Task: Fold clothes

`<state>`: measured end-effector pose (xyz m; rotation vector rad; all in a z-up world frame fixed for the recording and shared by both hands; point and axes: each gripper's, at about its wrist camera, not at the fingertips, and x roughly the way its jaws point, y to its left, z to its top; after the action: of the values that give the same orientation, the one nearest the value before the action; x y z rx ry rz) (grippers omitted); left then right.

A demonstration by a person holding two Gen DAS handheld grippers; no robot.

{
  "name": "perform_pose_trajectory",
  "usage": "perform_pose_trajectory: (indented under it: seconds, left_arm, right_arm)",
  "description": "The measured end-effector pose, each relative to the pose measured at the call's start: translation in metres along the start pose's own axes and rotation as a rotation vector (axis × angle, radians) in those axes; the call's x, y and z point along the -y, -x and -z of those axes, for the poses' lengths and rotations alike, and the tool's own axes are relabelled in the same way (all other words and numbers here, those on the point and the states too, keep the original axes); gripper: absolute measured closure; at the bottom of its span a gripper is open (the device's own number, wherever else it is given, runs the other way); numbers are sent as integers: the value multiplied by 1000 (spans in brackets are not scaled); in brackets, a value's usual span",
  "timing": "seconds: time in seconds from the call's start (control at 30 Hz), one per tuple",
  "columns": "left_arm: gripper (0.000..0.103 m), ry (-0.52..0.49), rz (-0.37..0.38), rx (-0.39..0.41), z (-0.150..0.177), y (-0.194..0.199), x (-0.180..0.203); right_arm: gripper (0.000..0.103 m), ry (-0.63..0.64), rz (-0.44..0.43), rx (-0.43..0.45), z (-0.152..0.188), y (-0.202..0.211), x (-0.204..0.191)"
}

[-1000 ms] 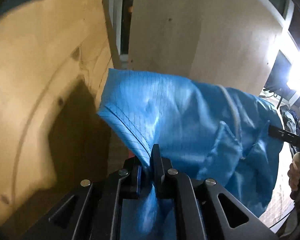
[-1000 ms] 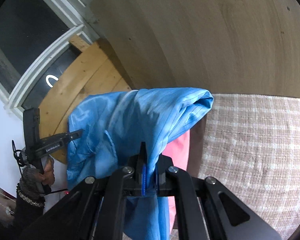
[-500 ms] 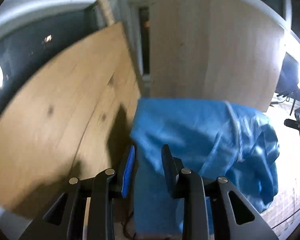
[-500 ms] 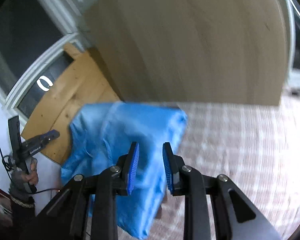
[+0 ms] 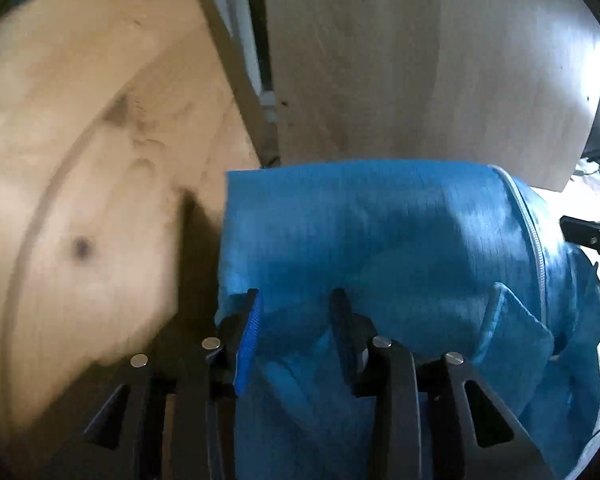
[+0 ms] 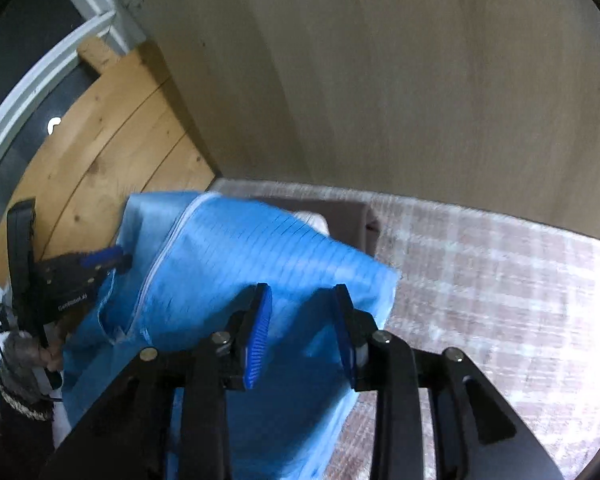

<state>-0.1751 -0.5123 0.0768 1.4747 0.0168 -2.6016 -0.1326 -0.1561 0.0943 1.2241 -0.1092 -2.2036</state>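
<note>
The shiny blue zippered garment (image 6: 260, 264) lies heaped on the checked woven cloth surface (image 6: 500, 280), before pale wooden boards (image 5: 400, 60). Both the left gripper (image 5: 296, 304) and the right gripper (image 6: 302, 300) stand spread, fabric lying loosely between their fingers.

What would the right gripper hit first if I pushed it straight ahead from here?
Most likely the blue garment: it lies directly ahead of the open right gripper, its folded edge showing between the spread fingers. Beyond it is the checked cloth surface, then the wooden panel. Depth is hard to judge.
</note>
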Motion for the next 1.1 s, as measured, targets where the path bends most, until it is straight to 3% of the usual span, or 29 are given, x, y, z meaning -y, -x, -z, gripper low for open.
perform_pose_trajectory:
  seconds: [0.07,0.1,0.17,0.3,0.37,0.47,0.67,0.93,1.1]
  left_arm:
    - [60,3,5,42,7,24,0]
    - [55,3,11,68,11,38,1]
    - [29,-4,15,113,23,62,4]
    - [21,-2,53,178,64,103,22]
    - [12,15,75,175,73,101,27]
    - [10,7,57,168,97,112,45]
    - [2,-35,-91,176,143,148,81]
    - [2,30,-5,144,198,200,115]
    - [2,126,-25,125,218,209,134]
  right_arm:
    - [69,-6,-1,8,0,8,1]
    - [57,-2,-1,16,3,17,-3]
    - [38,13,26,30,19,41,-11]
    - [37,49,84,58,57,78,-23]
    - [37,54,103,49,78,90,-27]
    - [37,34,104,30,104,105,-29]
    - [37,-10,121,42,142,138,-23]
    - [36,-58,106,12,190,168,-2]
    - [37,-46,84,7,209,192,16]
